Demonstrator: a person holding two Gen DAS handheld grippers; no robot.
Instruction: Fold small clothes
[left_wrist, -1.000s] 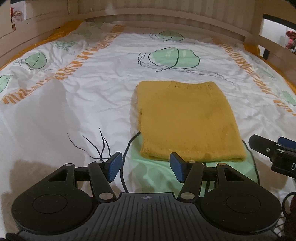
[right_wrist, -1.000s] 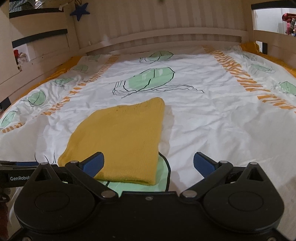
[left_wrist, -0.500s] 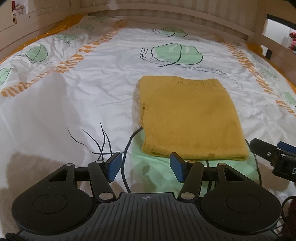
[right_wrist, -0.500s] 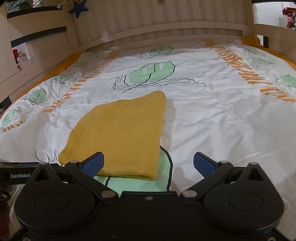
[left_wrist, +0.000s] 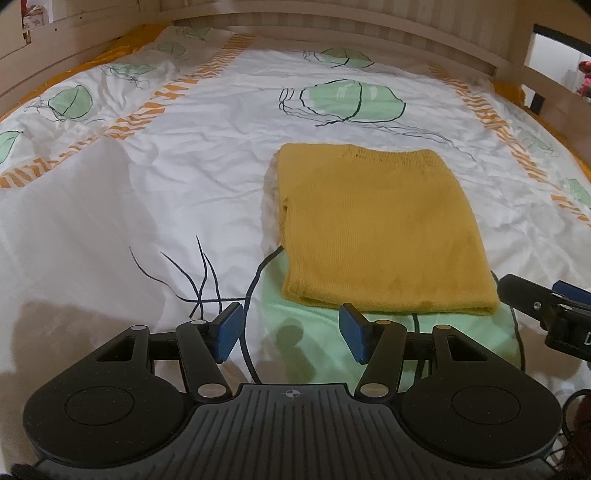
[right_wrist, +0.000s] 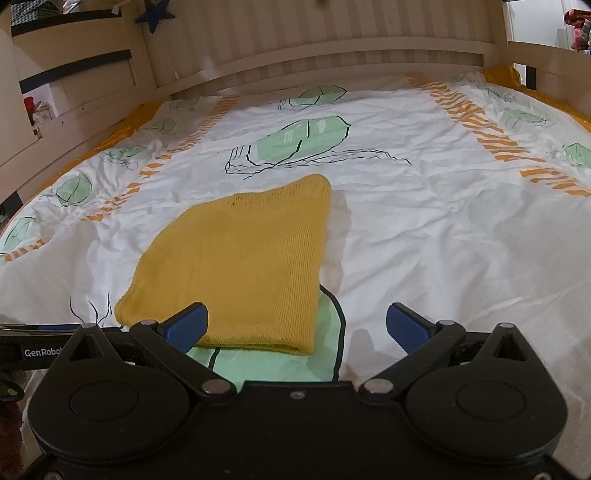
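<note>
- The left gripper (left_wrist: 289, 334) is closest in its own view. Its 2 blue fingers (left_wrist: 229, 331) stand about half open, and they hold nothing.
- The right gripper (right_wrist: 297, 326) is closest in the other view. Its 2 fingers (right_wrist: 404, 325) stand wide open, and they hold nothing too.
- Both grippers hang just short of the near edge of the cloth. I cannot see either one touching it.
- The yellow knit cloth (left_wrist: 380, 229) lies flat on the bed cover (left_wrist: 147, 206), just past the fingers. It is folded into a neat block with at least 2 layers showing at its left side.
- Its near edge sits on a green leaf print (left_wrist: 303, 339) on the cover.
- Farther back, the white cover shows more green leaves and orange stripes.
- At the far end stands the wooden bed frame (right_wrist: 332, 59).
- I think the fold is nearly done, or done.
- If 1 more fold is wanted, the fingers must go down to the 2 near corners, pinch them, and lift them over to the far edge.
- The knit is soft, so the layers could slip apart when lifted.
</note>
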